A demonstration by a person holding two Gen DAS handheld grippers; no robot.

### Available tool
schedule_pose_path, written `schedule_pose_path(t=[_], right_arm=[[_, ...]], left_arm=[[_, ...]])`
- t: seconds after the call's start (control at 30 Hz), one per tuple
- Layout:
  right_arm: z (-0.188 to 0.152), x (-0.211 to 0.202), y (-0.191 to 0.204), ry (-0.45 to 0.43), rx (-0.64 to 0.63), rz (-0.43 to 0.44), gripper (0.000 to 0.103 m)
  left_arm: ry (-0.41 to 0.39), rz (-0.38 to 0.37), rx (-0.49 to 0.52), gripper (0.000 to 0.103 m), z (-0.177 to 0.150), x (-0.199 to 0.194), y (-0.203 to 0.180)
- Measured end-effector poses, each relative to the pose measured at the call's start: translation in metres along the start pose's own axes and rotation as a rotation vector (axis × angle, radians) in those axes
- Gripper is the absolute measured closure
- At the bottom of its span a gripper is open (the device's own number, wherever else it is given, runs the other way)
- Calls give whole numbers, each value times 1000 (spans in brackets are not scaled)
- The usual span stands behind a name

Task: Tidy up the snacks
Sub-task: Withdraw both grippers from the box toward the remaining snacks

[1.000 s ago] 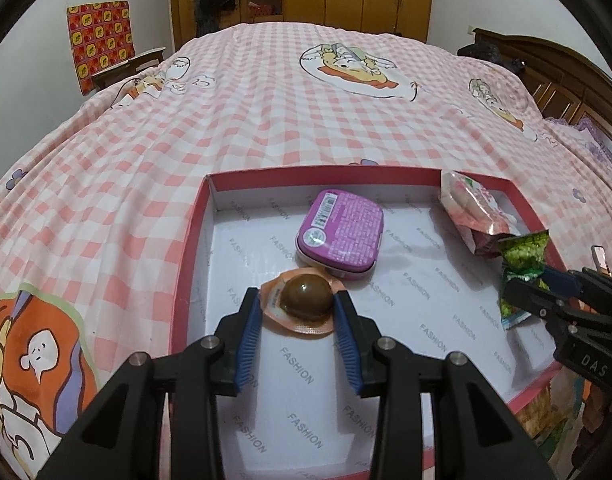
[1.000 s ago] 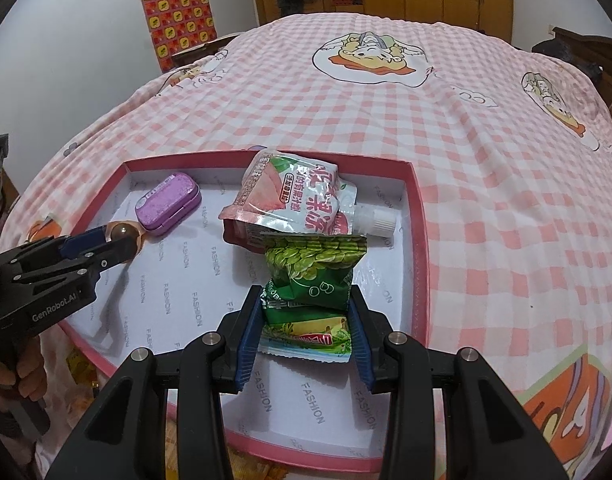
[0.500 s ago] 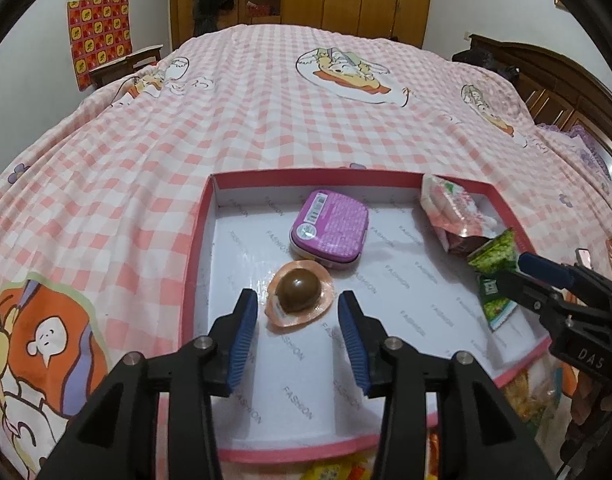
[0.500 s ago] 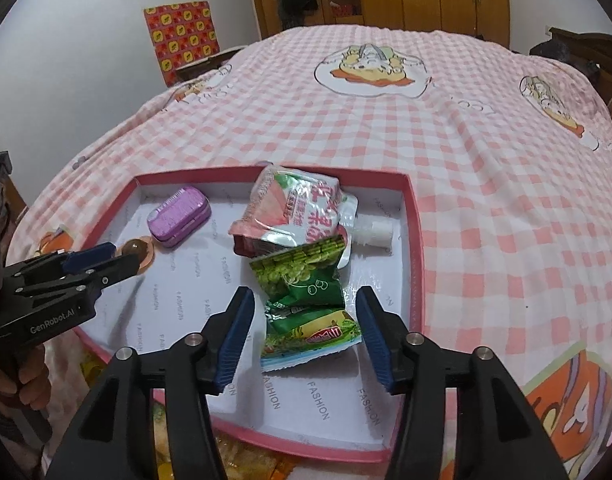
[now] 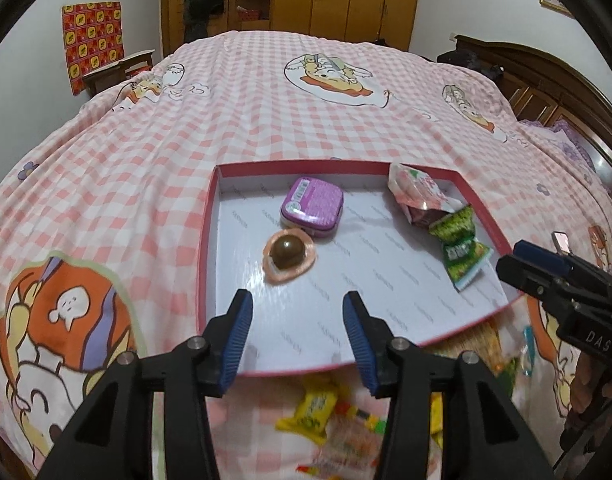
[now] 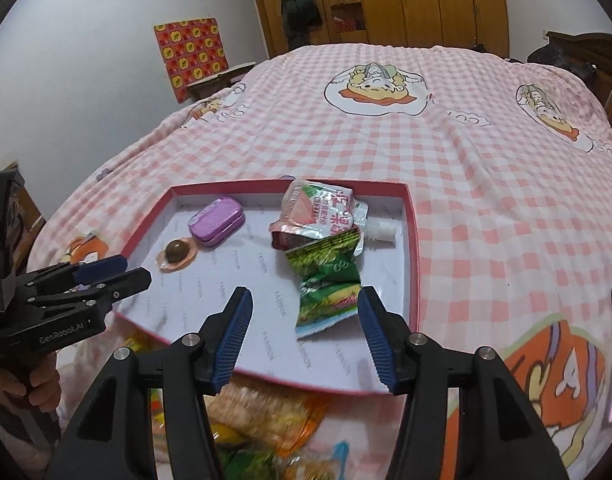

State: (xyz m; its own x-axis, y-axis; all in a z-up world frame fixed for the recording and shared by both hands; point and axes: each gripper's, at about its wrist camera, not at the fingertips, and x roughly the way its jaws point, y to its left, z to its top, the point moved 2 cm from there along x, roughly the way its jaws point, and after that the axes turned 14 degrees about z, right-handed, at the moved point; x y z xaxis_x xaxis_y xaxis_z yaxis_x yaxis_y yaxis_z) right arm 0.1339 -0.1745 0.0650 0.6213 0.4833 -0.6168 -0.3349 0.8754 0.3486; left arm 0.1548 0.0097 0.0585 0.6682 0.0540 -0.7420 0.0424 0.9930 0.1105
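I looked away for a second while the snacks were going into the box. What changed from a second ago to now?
Both grippers let go. The left gripper released the brown candy and drew back; its jaws have just been opening, nothing between them. The right gripper released the green packet and also backed off, open. The purple tin, pink pouch and red box stayed put.
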Motion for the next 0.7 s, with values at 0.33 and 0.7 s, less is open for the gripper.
schedule_pose_path(t=[0.33,0.7], right_arm=[[-25,-22,17,8,23,19,47],[-63,-40,28,22,71,40,47]], left_arm=[[38,-24,-32,54,-29,-20,11],[65,-54,-27,54,-54,-17,6]])
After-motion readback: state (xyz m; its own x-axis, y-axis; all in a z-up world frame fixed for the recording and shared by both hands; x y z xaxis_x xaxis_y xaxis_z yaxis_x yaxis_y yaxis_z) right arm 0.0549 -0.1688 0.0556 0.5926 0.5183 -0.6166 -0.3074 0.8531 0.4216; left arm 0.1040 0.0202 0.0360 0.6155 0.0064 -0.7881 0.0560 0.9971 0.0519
